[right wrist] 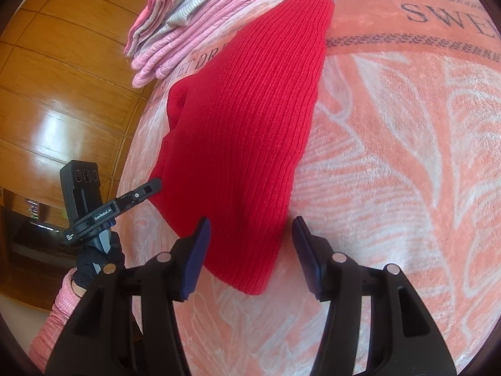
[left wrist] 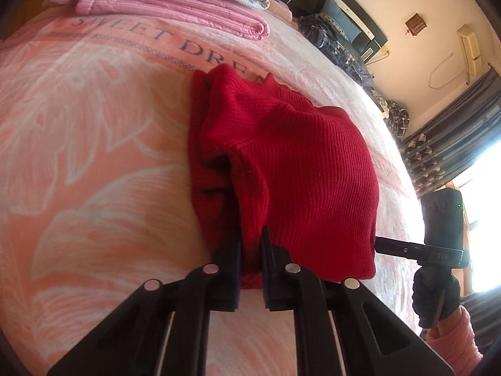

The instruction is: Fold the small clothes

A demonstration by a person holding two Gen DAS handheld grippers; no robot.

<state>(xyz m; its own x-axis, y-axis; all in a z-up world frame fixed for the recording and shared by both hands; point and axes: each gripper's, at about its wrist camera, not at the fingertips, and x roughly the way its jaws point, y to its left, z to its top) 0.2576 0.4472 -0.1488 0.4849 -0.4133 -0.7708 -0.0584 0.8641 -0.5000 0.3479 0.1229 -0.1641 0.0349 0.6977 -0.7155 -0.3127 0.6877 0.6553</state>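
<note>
A red ribbed knit garment [left wrist: 297,163] lies folded on the pink blanket [left wrist: 94,125]. My left gripper [left wrist: 252,250] is shut on a raised fold at its near edge, and red fabric fills the narrow gap between the pads. In the right wrist view the garment [right wrist: 250,109] stretches away toward the far edge. My right gripper [right wrist: 252,228] stands open around its near corner, with the pads clear of the cloth. From there the left gripper [right wrist: 155,185] shows at the garment's left edge. The right gripper [left wrist: 380,244] meets its right edge in the left wrist view.
A stack of folded pink and striped clothes [left wrist: 156,9] [right wrist: 194,25] sits at the blanket's far end. Dark clothes [left wrist: 338,44] lie heaped along the bed's far side. A wooden wardrobe [right wrist: 62,78] stands beside the bed, and curtains [left wrist: 454,131] hang by a bright window.
</note>
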